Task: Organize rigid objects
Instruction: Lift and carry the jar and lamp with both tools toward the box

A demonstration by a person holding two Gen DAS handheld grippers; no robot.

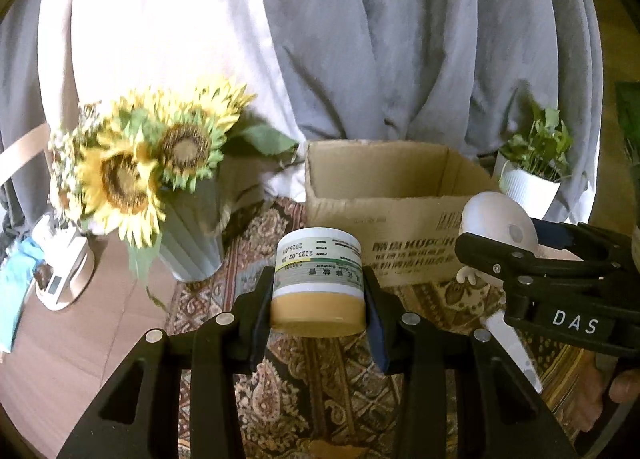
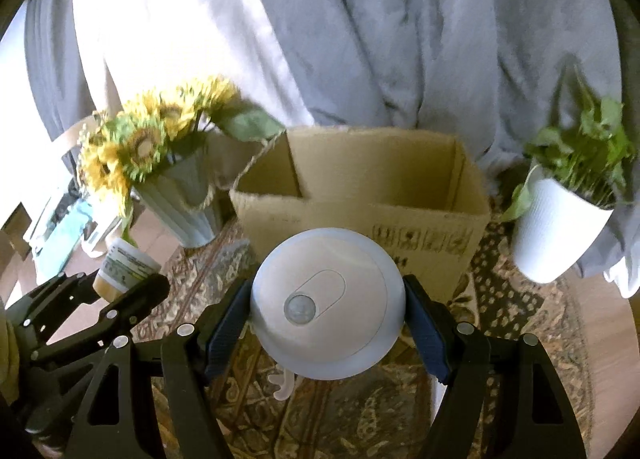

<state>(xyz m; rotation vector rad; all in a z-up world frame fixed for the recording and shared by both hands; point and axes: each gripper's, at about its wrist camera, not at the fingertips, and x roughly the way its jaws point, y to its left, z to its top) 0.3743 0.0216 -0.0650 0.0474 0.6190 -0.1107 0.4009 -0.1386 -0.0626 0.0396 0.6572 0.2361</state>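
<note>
My left gripper (image 1: 319, 301) is shut on a small jar (image 1: 320, 279) with a white label and a tan lid, held off the patterned rug. The same jar (image 2: 124, 271) shows at the left of the right wrist view, between the left gripper's fingers. My right gripper (image 2: 326, 311) is shut on a round white sensor light (image 2: 326, 303), its blue pads pressing both sides. That light (image 1: 498, 225) appears at the right of the left wrist view. An open cardboard box (image 1: 384, 219) (image 2: 360, 195) stands just beyond both grippers, its inside in view but no contents seen.
A ribbed vase of sunflowers (image 1: 148, 163) (image 2: 176, 179) stands left of the box. A white potted plant (image 1: 528, 175) (image 2: 560, 227) stands to its right. Grey curtains hang behind. A white device (image 1: 60, 279) lies on the wood floor at far left.
</note>
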